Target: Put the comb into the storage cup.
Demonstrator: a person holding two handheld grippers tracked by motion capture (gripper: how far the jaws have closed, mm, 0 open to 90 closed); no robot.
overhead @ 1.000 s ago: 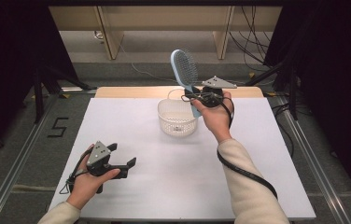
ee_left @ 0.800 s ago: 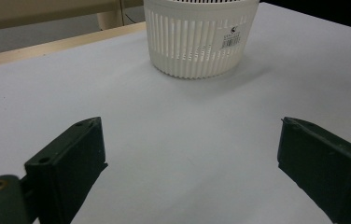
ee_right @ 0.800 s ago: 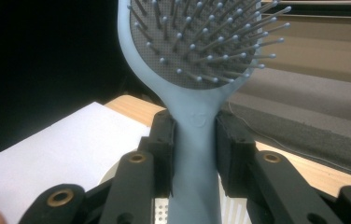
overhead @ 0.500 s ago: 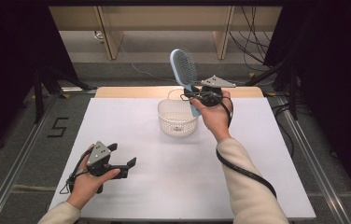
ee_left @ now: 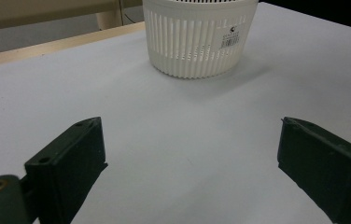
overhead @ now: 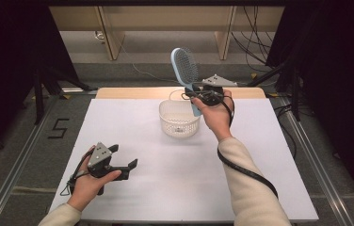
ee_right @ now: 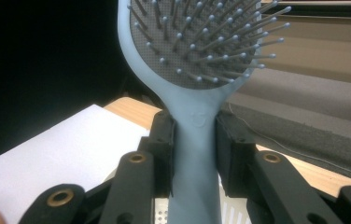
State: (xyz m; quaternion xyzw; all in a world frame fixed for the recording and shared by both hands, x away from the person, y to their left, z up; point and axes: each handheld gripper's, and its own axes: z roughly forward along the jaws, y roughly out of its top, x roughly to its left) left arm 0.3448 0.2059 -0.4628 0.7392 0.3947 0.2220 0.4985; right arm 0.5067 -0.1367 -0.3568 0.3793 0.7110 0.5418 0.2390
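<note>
The white worktop [overhead: 132,197] carries a single white slatted basket [overhead: 179,118], standing upright toward the far edge near the middle, and it looks empty as far as the high view shows. Above and just behind its right rim the right gripper [overhead: 195,95] holds a light blue hairbrush [overhead: 185,70] upright, bristled head high and handle pointing down toward the basket; in the right gripper view the fingers [ee_right: 162,140] are clenched on the handle just below the head, pressing it from both sides. The left gripper [overhead: 123,164] rests low over the near left part of the worktop, well apart from the basket, its fingers [ee_left: 73,163] spread wide with nothing between them. Judging by this, the pick-up is done and the brush is lifted and carried to the basket; what seems left is to lower it, handle first, into the basket and let go.
</note>
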